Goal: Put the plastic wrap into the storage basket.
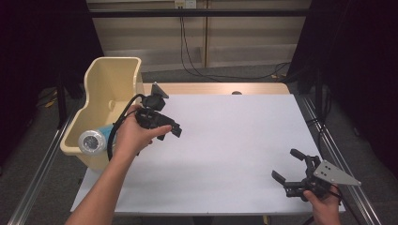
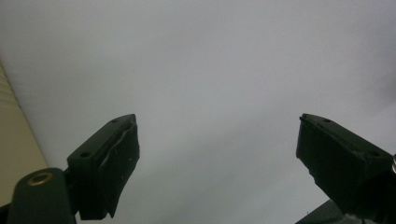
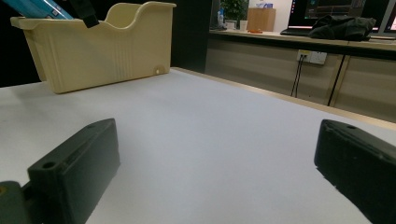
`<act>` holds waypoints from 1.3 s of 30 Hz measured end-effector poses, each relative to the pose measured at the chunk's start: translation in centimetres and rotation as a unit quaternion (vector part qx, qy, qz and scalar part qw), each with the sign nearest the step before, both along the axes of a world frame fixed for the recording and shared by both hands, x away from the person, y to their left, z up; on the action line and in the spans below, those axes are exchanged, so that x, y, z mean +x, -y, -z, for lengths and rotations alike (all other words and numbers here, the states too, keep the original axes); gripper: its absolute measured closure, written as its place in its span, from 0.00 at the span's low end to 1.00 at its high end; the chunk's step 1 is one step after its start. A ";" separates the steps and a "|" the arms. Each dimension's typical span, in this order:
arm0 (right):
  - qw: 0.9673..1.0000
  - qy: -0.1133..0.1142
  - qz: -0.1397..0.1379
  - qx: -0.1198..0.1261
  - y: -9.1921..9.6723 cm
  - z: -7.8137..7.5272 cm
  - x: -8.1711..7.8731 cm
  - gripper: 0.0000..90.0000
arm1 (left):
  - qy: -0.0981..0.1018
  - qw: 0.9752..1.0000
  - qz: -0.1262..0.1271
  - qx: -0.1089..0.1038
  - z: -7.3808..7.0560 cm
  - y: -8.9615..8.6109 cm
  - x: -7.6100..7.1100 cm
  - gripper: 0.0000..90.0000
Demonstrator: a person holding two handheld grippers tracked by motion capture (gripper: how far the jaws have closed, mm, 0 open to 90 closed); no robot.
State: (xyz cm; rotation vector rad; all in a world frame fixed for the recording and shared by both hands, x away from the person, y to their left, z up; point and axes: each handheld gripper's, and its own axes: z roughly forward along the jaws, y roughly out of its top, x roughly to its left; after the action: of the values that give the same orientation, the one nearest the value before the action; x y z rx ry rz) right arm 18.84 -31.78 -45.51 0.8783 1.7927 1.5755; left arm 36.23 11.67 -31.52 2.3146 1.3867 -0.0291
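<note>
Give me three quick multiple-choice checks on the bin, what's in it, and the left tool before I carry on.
1. Where does the cream bin stand?
A. at the table's left edge
B. in the middle of the white table
C. at the table's right edge

2. What colour is the body of the bottle that lies in the bin?
A. red
B. light blue
C. green

3. How does the left tool stand?
A. shut on the bottle
B. shut on the bin's rim
C. open, with nothing between its jaws

Answers:
1. A: in the high view the bin sits at the left edge of the white table, beside the left hand.
2. B: a light blue body shows behind the bottle's silvery round end.
3. C: the left gripper view shows both jaws wide apart over bare white table.
</note>
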 end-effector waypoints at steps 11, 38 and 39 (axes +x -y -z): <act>1.000 -0.002 0.000 0.001 -0.1 0.1 0.0 0.00 | 0.002 1.000 0.003 -0.014 3.0 0.3 -0.9 0.13; 1.000 -0.004 -0.001 -0.006 -0.1 0.1 0.0 0.00 | 0.128 0.991 0.003 -0.036 9.6 -0.3 -4.8 0.07; 1.000 -0.004 -0.001 -0.006 -0.1 0.1 -0.1 0.00 | 0.137 0.990 0.000 -0.034 9.8 -0.3 -5.0 0.07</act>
State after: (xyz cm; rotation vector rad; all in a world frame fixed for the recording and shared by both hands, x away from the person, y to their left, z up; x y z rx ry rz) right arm 18.79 -31.63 -45.58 0.8776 1.8082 1.5625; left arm 31.21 11.93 -41.31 2.1682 1.2281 0.2293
